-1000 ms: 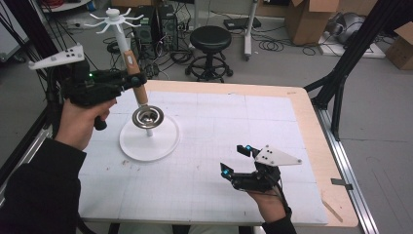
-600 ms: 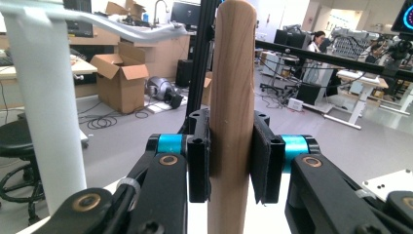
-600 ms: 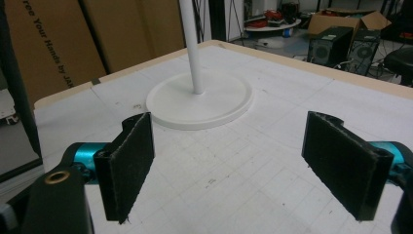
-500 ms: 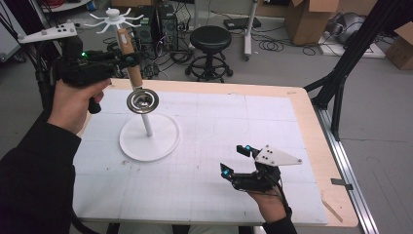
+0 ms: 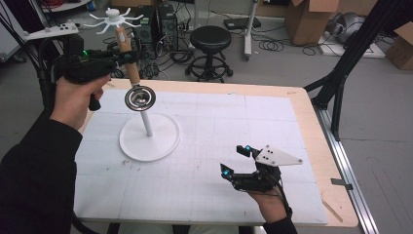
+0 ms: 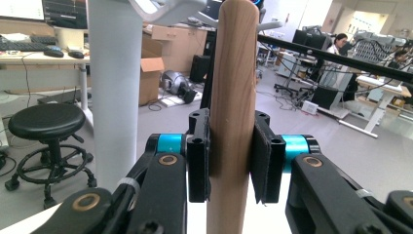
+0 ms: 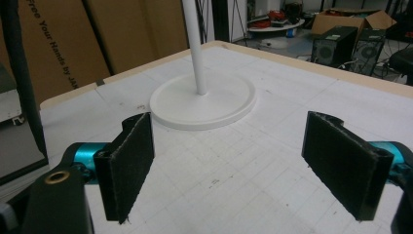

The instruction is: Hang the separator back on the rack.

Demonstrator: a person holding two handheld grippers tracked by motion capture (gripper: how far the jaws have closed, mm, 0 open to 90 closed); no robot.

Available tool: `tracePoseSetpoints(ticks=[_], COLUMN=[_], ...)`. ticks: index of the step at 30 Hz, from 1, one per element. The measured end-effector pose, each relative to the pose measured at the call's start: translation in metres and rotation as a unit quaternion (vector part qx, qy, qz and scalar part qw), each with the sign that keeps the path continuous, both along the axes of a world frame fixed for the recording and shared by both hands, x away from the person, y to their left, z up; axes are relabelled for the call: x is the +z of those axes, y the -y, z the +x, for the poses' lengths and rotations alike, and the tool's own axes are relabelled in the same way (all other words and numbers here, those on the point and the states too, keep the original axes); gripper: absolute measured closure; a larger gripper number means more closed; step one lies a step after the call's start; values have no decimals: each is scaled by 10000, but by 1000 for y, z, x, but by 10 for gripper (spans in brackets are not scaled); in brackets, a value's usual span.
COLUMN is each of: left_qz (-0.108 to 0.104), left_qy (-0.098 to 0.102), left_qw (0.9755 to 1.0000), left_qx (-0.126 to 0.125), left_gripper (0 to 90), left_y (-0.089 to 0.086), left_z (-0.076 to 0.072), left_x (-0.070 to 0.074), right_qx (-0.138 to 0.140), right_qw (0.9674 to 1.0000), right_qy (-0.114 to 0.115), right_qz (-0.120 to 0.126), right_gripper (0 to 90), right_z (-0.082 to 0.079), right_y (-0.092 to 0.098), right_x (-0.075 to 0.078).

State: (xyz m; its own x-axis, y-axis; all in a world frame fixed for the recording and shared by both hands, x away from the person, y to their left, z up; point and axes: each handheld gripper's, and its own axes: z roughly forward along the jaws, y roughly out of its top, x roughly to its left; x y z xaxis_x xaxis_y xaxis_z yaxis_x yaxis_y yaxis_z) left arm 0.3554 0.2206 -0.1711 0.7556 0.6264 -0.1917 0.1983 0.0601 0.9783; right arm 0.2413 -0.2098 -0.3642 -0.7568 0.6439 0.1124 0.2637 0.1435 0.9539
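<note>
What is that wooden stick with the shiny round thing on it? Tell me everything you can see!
The wooden-handled strainer has a smooth, light-brown round handle with a domed top, standing upright. A shiny metal ring with a bowl hangs at its lower end, above the white stand's base. The left gripper clamps the handle between its black pads, lifted off the table.

My table (image 5: 311, 126) has a pale wooden rim and carries a white gridded mat (image 5: 219, 141) (faint squares); on it stands the white stand's round base (image 5: 160, 141).
</note>
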Motion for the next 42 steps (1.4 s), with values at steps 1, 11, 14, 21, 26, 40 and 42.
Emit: tracePoseSetpoints(ticks=[1,11,14,21,26,40,42], left_qz=[-17,-23,-117,-151,-181,179,183], left_qy=[28,-3,57,316,373,103,63], left_qw=[10000,9990,9984,9991,9988,9994,9996], left_qx=[5,445,549,254,272,263,225], left_gripper=[715,461,403,249,170,180,183], left_y=[-1,-22,-33,-45,-50,-47,-46], left_z=[-1,-16,-27,-63,-85,-113,-113], left_x=[-1,-32,-48,-97,-140,-203,-207], right_qx=[1,-91,-169,-382,-589,-1025,-1061], right_qw=[10000,10000,9998,9990,9979,9944,9941], right_qy=[-5,-4,-38,-32,-20,207,202], right_qz=[4,29,91,226,286,141,137], right_gripper=[182,182,182,182,182,182,182], right_z=[0,0,0,-2,-8,-24,-24], right_y=[0,5,8,22,34,53,53], right_x=[0,-1,-2,-5,-7,-11,-12])
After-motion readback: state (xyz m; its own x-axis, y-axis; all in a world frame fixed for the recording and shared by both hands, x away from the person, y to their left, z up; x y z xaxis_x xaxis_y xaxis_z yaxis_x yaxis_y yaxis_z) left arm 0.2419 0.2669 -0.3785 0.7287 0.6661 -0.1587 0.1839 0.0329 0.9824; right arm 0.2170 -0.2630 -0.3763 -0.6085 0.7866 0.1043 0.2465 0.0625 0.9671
